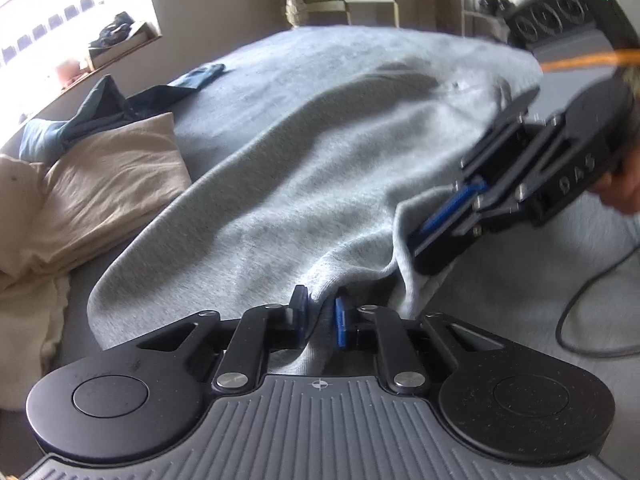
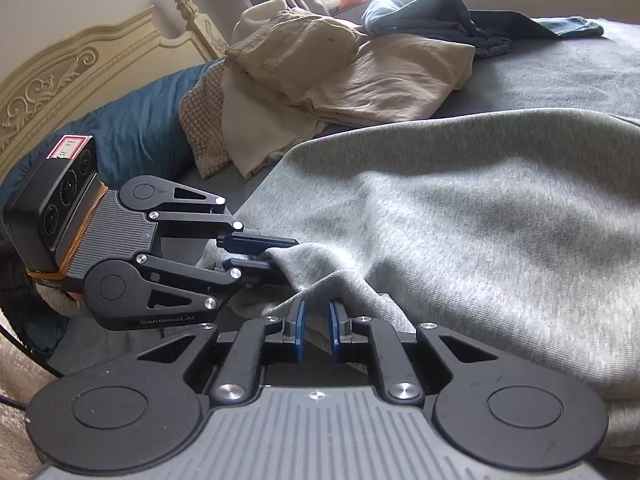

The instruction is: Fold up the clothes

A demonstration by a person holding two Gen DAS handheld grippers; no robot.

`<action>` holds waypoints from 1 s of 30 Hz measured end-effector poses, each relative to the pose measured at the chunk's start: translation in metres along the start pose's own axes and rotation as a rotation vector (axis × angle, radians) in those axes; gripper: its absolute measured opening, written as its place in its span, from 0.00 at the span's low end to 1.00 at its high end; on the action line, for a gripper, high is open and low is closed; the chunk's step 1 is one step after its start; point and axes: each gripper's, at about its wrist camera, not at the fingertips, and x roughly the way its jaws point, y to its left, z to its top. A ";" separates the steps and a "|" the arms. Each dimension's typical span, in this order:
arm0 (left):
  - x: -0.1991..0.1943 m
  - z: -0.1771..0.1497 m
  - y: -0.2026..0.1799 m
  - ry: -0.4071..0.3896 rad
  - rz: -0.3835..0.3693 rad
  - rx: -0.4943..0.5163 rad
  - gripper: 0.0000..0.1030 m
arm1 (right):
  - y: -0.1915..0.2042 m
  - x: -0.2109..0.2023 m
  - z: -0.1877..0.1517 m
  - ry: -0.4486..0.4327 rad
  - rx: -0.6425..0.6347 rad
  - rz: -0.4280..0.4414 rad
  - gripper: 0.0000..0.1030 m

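Observation:
A light grey sweatshirt lies spread over the bed, and its near hem is bunched up between the two grippers. In the left wrist view my left gripper is shut on a fold of that hem, with cloth pinched between the blue pads. Just to the right, my right gripper clamps the same edge, held by a person's hand. The right wrist view shows the right gripper shut on the sweatshirt. The left gripper grips a raised fold close by on the left.
Folded beige clothes and a dark blue garment lie further back on the grey bed cover. A teal pillow leans on the cream headboard. A black cable loops on the floor at the right.

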 end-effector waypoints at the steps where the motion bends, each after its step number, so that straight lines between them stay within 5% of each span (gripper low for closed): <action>1: -0.002 0.001 0.002 -0.013 -0.004 -0.019 0.08 | 0.000 0.001 0.000 0.001 0.001 -0.001 0.13; 11: -0.008 -0.002 0.007 -0.050 -0.037 -0.095 0.06 | 0.005 0.024 -0.002 -0.054 0.045 -0.128 0.13; 21: 0.005 -0.019 0.001 -0.011 -0.006 -0.118 0.08 | -0.026 0.033 -0.005 -0.076 0.354 -0.069 0.12; 30: 0.006 -0.012 -0.002 -0.014 0.051 -0.055 0.13 | 0.029 -0.006 -0.022 -0.078 -0.184 -0.259 0.14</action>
